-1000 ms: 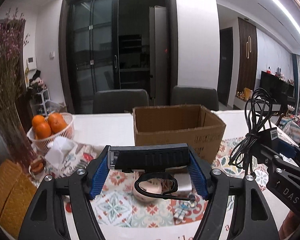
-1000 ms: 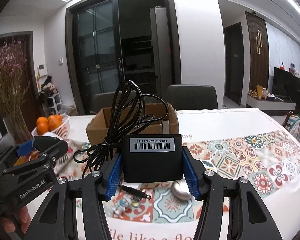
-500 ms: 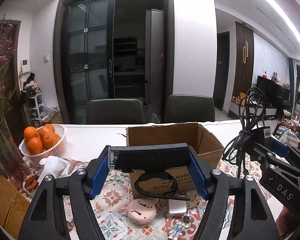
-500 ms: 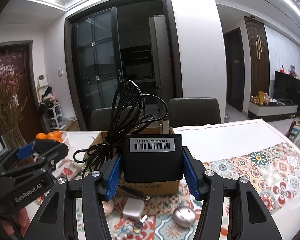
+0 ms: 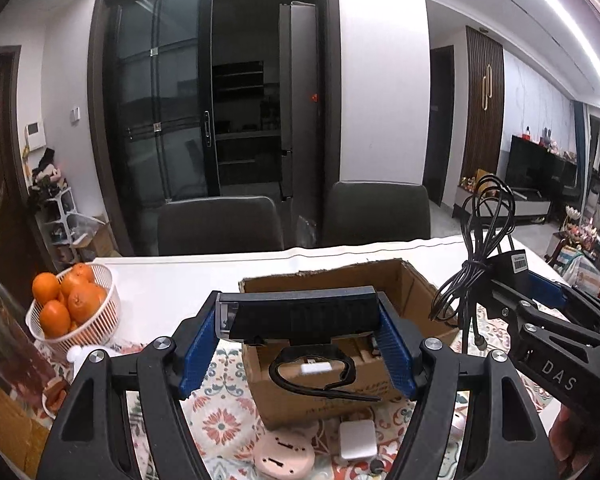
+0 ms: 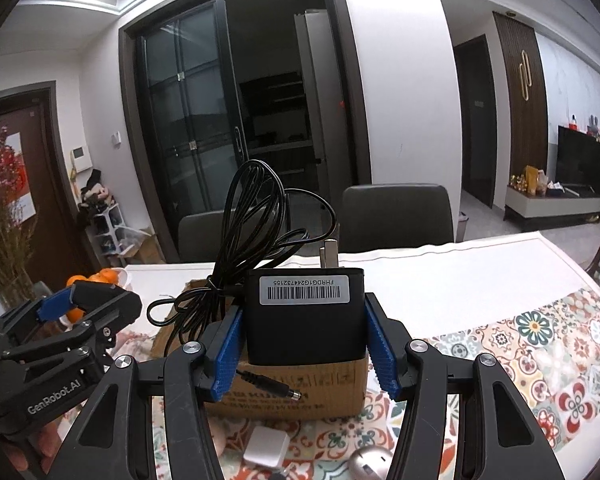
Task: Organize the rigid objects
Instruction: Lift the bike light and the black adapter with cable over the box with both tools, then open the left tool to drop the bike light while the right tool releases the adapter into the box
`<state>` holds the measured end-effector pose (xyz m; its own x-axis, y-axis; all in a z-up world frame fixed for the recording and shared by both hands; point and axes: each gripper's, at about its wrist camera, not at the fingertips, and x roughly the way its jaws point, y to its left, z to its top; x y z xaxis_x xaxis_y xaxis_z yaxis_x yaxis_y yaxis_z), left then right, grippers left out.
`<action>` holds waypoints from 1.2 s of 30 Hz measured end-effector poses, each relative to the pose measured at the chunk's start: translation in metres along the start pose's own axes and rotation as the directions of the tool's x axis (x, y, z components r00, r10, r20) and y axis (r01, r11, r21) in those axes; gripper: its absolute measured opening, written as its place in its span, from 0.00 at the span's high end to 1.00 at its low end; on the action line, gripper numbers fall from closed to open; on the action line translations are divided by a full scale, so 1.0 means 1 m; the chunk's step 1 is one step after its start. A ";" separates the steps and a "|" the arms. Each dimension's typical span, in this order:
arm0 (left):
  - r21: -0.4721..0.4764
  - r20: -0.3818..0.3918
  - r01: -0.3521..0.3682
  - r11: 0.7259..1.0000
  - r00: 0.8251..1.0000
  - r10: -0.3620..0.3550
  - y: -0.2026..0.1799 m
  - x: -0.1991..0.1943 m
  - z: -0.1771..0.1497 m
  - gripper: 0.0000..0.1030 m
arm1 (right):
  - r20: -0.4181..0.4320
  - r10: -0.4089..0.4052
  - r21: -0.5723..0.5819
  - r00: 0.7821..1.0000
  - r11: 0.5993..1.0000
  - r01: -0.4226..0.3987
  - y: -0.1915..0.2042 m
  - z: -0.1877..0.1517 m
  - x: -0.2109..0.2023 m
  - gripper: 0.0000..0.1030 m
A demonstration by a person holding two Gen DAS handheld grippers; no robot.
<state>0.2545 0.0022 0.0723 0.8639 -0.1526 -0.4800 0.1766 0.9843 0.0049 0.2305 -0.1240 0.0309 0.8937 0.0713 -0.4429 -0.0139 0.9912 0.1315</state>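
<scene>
You have lifted both loads higher over the last second — left tongs [image 5: 298,344] pinching the black bar [image 5: 300,317], right tongs [image 6: 302,350] pinching the power adapter [image 6: 305,314] — so both now hang just near-side of the cardboard box [image 5: 336,280], ready for dropping in.

1. Left gripper [image 5: 298,342] is clamped on a long black bar-shaped device [image 5: 304,317], held level above the cardboard box [image 5: 340,360].
2. A black strap loop [image 5: 312,374] hangs below the device.
3. Right gripper [image 5: 540,300] (at the right edge) grips a black power adapter [image 5: 510,266], its bundled cable [image 5: 476,256] alongside.
4. A pink disc [image 5: 286,452] and white square [image 5: 357,439] lie before the box.
</scene>
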 end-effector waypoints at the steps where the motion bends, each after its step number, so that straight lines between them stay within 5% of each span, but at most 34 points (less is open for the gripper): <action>1: 0.006 -0.004 0.001 1.000 1.000 -0.001 -0.001 0.003 0.002 0.31 | -0.012 0.003 0.005 1.000 1.000 -0.003 -0.001 0.002 0.004 0.45; 17: 0.079 -0.195 0.030 0.996 0.981 -0.014 -0.003 0.067 0.021 0.31 | -0.192 0.038 -0.010 0.981 0.999 -0.041 -0.004 0.029 0.076 0.45; 28: 0.150 -0.369 0.128 0.980 0.927 -0.065 -0.011 0.110 0.011 0.31 | -0.366 0.062 -0.077 0.929 0.992 -0.096 0.008 0.032 0.128 0.45; 36: 0.149 -0.406 0.119 0.982 0.912 -0.049 -0.016 0.126 0.007 0.27 | -0.399 0.068 -0.066 0.914 0.993 -0.102 0.002 0.023 0.146 0.45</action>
<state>0.3640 -0.0332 0.0173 0.5879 -0.1512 -0.7947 0.3466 0.9347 0.0785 0.3711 -0.1142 -0.0126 0.6374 0.1768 -0.7500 -0.1347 0.9839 0.1174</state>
